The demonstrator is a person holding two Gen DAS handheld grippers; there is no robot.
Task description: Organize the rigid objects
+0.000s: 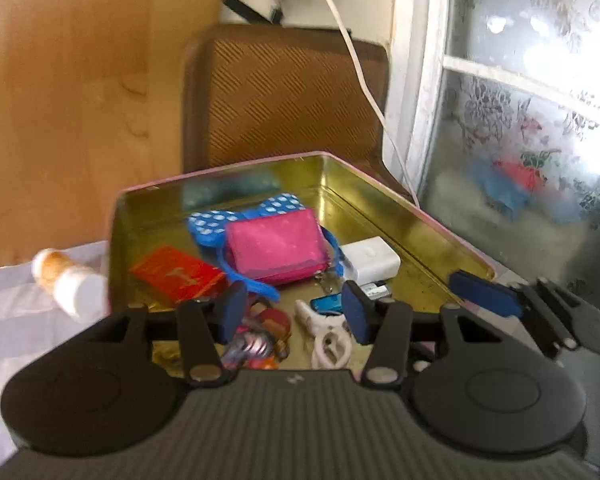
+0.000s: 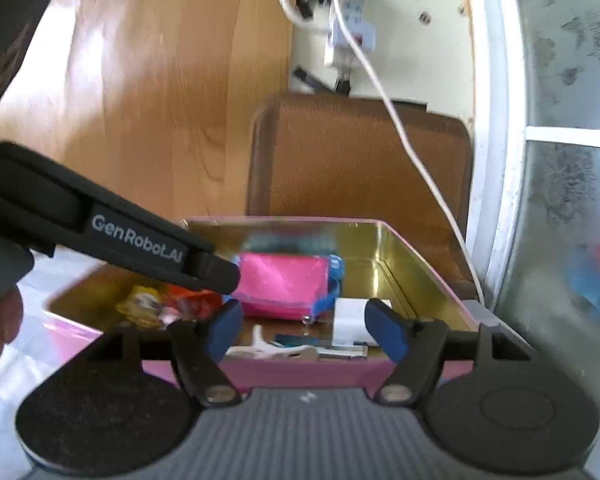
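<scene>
A pink tin with a gold inside holds a pink wallet, a blue dotted bow, a red packet, a white charger block, white clippers and small colourful items. My left gripper is open and empty just above the tin's near end. My right gripper is open and empty at the tin's near wall. The right gripper's blue pad also shows at the right of the left wrist view. The left gripper's body crosses the right wrist view.
A white and orange pill bottle lies on the cloth left of the tin. A brown chair back stands behind it. A white cable hangs down to the right. A frosted window is at right, a wooden panel at left.
</scene>
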